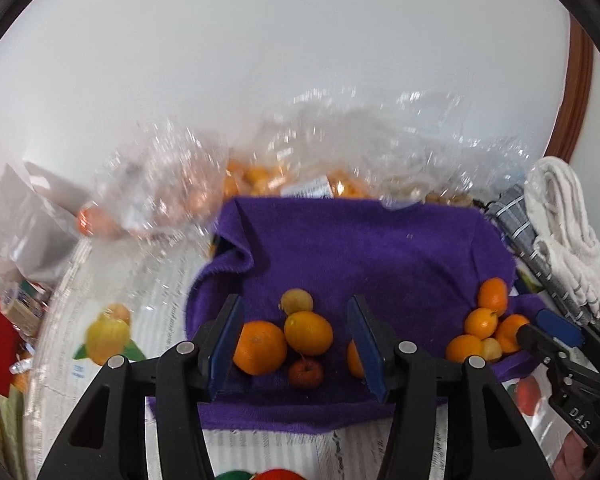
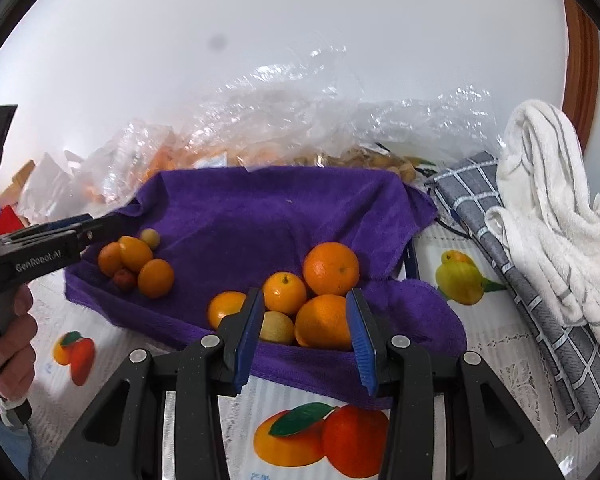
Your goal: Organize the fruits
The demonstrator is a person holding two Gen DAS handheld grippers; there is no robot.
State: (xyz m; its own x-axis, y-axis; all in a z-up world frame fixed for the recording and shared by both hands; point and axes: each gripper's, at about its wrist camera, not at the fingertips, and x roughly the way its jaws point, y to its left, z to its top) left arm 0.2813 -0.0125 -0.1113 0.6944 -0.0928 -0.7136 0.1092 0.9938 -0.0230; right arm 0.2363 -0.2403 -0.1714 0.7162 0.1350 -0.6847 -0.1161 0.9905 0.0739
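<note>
1. Left gripper [image 1: 296, 344], black frame with blue pads: jaws part-way apart, nothing between the pads. It hangs above the left cluster, not touching any fruit
2. Right gripper [image 2: 306, 336], same build: jaws moderately apart, empty. Its pads frame a large round orange [image 2: 324, 322] in the near cluster, but this view alone does not show whether they touch it or sit in front of it
3. Fruit lies in two groups on a rumpled purple terry towel [image 2: 260, 216]. Left group: an oval orange-yellow citrus [image 1: 309, 332], a round orange [image 1: 260, 347], a small pale yellow fruit [image 1: 296, 301], a small dark red apple-like fruit [image 1: 306, 372]. Right group: several more oranges and one pale yellow fruit [image 2: 276, 327]
4. Risk: both piles are mixed in size and packed in contact. Closing on one fruit likely nudges its neighbours, and round fruit rolls
5. Risk: the towel folds down at its near edge, right beside the right pile. A bumped orange could roll off onto the fruit-printed tablecloth [image 2: 460, 364]
6. Risk: the small red fruit sits low, wedged between larger ones. A jaw this wide may pinch a neighbour instead, or bruise it
7. Risk: the pads could snag the towel pile and drag the whole cloth
8. Behind: crinkled clear plastic bags [image 2: 300, 120] holding more fruit, a grey checked cloth [image 2: 500, 232], a white towel [image 2: 548, 208]. The two grippers work close together, so collision is possible
</note>
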